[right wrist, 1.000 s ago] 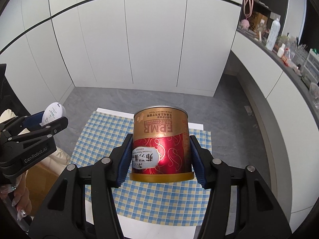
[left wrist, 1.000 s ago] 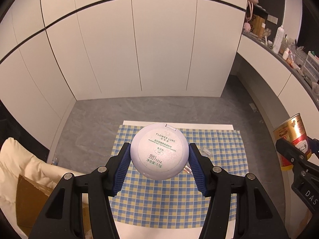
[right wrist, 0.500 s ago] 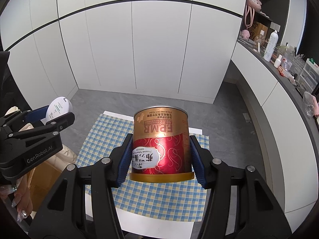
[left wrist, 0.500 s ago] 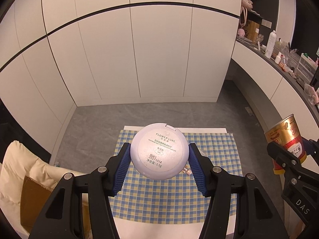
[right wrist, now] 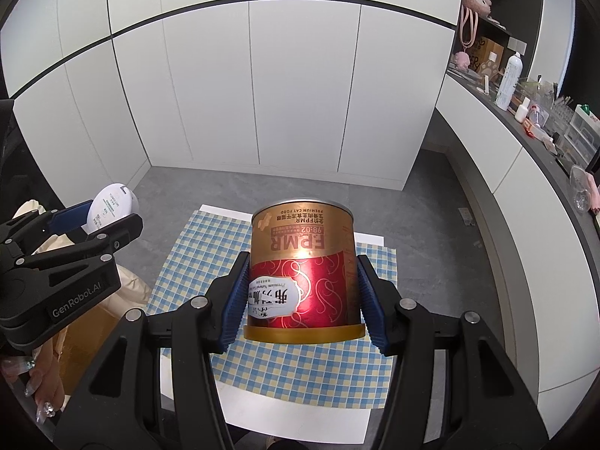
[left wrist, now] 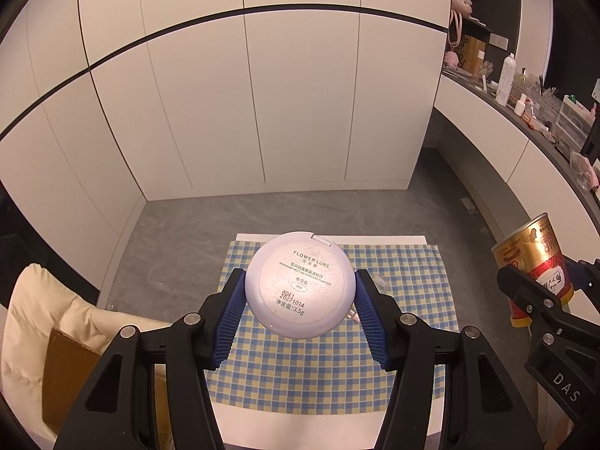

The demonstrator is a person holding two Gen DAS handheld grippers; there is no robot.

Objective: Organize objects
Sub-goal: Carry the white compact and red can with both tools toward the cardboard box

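My left hand-held gripper (left wrist: 300, 296) is clamped on a round white powder compact (left wrist: 300, 285), blue pads pressing its rim on both sides, its printed underside facing the camera. I have it raised in the air above the blue-and-yellow checked cloth (left wrist: 330, 367) that covers the white tabletop (left wrist: 300, 422). My right hand-held gripper (right wrist: 303, 296) grips a red and gold cat food can (right wrist: 303, 273) by its sides, upside down by its lettering, also lifted clear of the cloth. In the left view the can sits far right; in the right view the compact sits far left. Fingers (right wrist: 41, 386) with decorated nails show at the lower left there.
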